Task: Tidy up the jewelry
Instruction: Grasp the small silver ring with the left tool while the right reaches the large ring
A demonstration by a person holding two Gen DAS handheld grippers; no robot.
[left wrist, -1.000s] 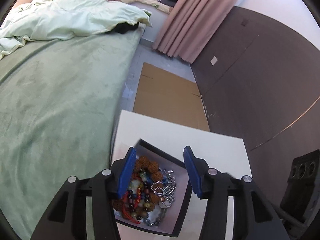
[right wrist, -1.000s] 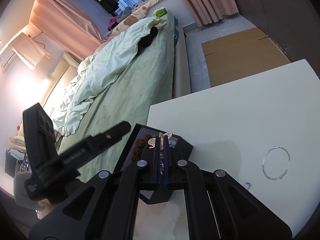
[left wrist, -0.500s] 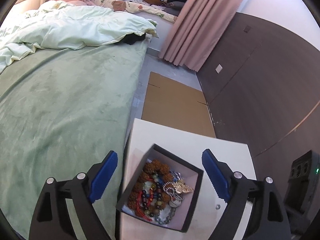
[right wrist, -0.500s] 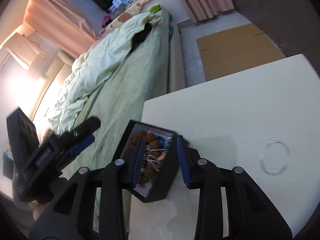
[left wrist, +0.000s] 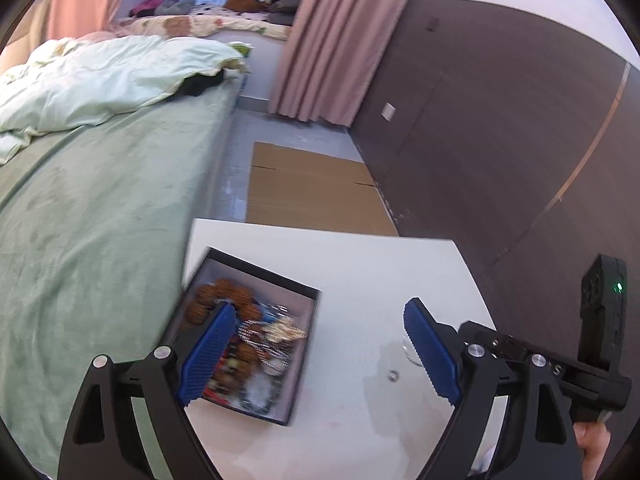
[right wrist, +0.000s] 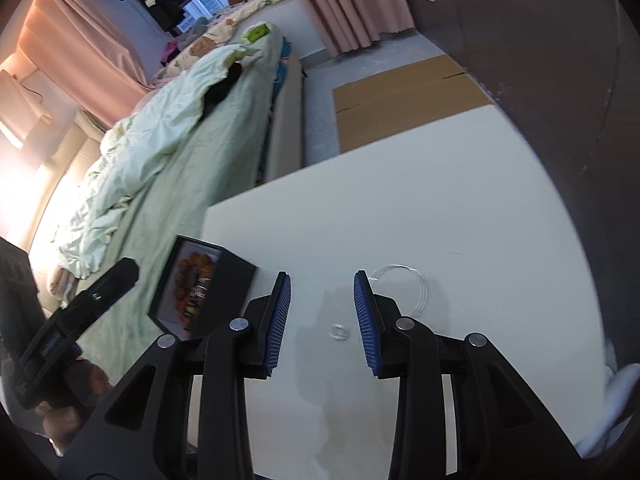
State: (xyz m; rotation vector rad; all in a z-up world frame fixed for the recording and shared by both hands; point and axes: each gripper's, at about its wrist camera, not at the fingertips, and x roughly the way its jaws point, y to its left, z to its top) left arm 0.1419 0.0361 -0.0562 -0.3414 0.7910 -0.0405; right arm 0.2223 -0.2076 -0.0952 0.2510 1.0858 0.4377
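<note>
Now I hold both grippers' jaws apart over the table (right wrist: pixel 460 208), gripping nothing. My right gripper (right wrist: pixel 322 312) frames a small ring (right wrist: pixel 339 331); my left gripper (left wrist: pixel 316 350) hangs wide beside the jewelry box (left wrist: pixel 298 364).

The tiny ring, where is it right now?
The tiny ring lies on the white table, between the right tool's open tips, near the clear bangle.

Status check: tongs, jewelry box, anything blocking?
Both tongs open, empty. Box full on table; small ring between right tongs. Nothing blocking.
</note>
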